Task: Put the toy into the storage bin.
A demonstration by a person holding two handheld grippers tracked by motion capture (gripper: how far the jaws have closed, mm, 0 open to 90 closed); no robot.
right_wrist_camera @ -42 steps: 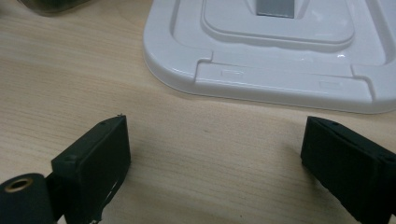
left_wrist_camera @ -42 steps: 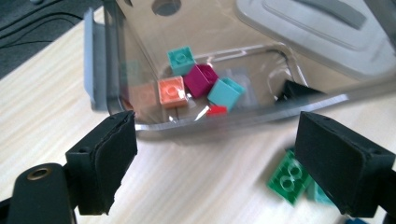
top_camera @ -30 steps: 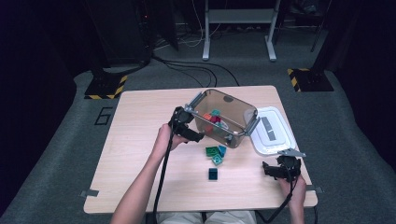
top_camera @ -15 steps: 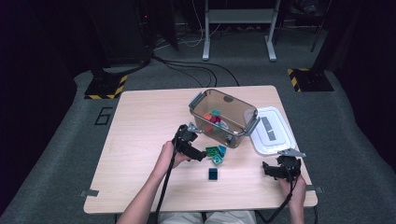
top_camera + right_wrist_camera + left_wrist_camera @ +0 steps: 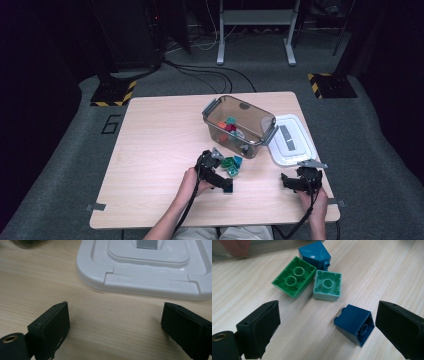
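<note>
While your left gripper (image 5: pixel 329 325) is wide open and holds nothing, move it so the dark blue plastic block (image 5: pixel 354 324) on the wooden counter (image 5: pixel 374 272) sits between both jaws, then squeeze gently.

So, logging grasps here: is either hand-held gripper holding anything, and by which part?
Nothing is held. The left hand-held gripper stands open around the dark blue block; the right hand-held gripper is open over bare table.
</note>
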